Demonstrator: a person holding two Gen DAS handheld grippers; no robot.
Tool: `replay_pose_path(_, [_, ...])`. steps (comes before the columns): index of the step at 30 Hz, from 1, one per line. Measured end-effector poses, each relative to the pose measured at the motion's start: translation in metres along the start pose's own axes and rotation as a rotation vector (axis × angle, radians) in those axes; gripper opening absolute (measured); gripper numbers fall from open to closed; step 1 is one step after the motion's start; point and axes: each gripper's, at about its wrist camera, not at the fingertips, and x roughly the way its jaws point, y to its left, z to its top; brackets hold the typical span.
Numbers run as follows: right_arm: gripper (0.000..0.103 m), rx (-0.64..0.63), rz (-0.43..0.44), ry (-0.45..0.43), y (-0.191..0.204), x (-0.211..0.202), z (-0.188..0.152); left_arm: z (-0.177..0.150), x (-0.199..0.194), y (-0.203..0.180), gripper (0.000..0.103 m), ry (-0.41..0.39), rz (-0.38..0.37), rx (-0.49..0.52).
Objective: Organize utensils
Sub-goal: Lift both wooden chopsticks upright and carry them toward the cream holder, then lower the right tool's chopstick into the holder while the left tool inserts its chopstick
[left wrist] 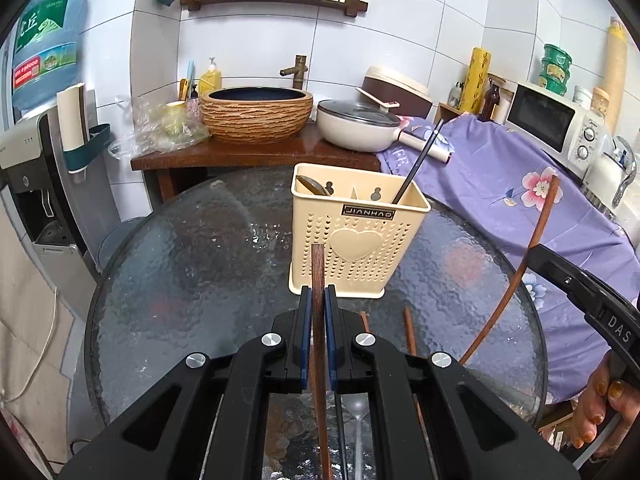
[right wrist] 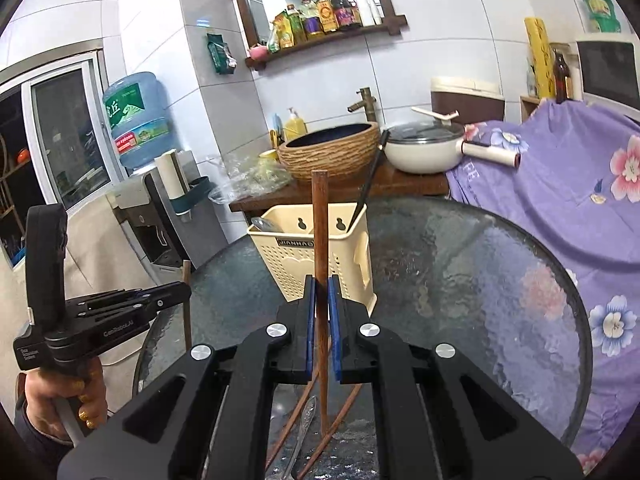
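Two wooden chopsticks are being held upright, one in each gripper, over a round glass table (left wrist: 192,248).

The left gripper (left wrist: 319,300) and right gripper (right wrist: 322,292) are each being kept closed on one chopstick (left wrist: 319,320) (right wrist: 321,240); one cream utensil holder (left wrist: 356,236), standing on the table ahead, is being occupied by one spoon (left wrist: 314,187) and one black chopstick (left wrist: 418,160).

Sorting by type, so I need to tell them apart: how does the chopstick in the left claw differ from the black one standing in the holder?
The wooden chopstick is brown; the black chopstick is black and looks thinner. The wooden one is pinched upright in the left claw, outside the cream holder; the black one leans in the holder's right compartment, free of any claw. Both are long, slim sticks.
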Motion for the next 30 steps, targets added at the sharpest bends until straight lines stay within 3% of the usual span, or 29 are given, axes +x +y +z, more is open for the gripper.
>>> replay_pose_path(22, [0.007, -0.056, 0.049, -0.033, 0.015, -0.016, 0.043, 0.04, -0.038, -0.01, 0.006, -0.111, 0.001, 0.03])
replay_pose_path(30, [0.007, -0.076, 0.042, -0.048, 0.021, -0.01, 0.081, 0.084, -0.047, -0.015, 0.006, -0.131, -0.02, 0.02])
